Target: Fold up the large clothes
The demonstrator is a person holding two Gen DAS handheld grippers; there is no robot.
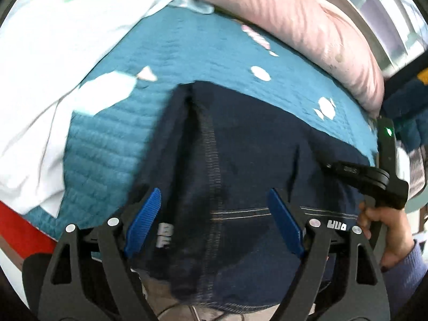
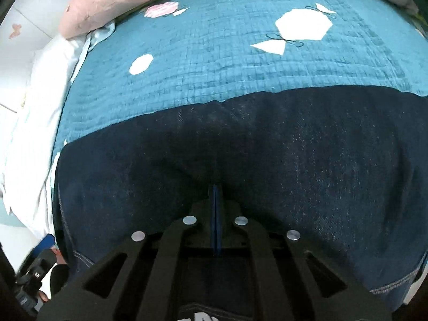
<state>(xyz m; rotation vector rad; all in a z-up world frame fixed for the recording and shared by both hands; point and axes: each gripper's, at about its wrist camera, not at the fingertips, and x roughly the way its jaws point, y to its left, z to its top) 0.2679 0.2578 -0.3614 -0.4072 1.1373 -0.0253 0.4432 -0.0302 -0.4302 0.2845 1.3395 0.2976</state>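
Note:
Dark navy jeans (image 1: 240,147) lie spread on a teal quilt (image 1: 187,53), with a stitched seam running down their middle. My left gripper (image 1: 214,222) hovers over them, open, its blue pads (image 1: 144,222) wide apart and nothing pinched between them. In the right wrist view the jeans (image 2: 294,147) fill the lower half of the picture. My right gripper (image 2: 215,187) is shut, pads pressed together, its tip against the denim where creases meet; no cloth shows between the pads. That right gripper (image 1: 331,165) also shows at the jeans' right side, held by a hand (image 1: 385,227).
A pink pillow (image 1: 294,26) lies along the quilt's far edge and appears again as the pillow (image 2: 88,8) at the upper left. White bedding (image 1: 40,80) bunches on the left. The quilt (image 2: 214,67) beyond the jeans bears white patches. A red strip (image 1: 21,227) marks the bed's near-left edge.

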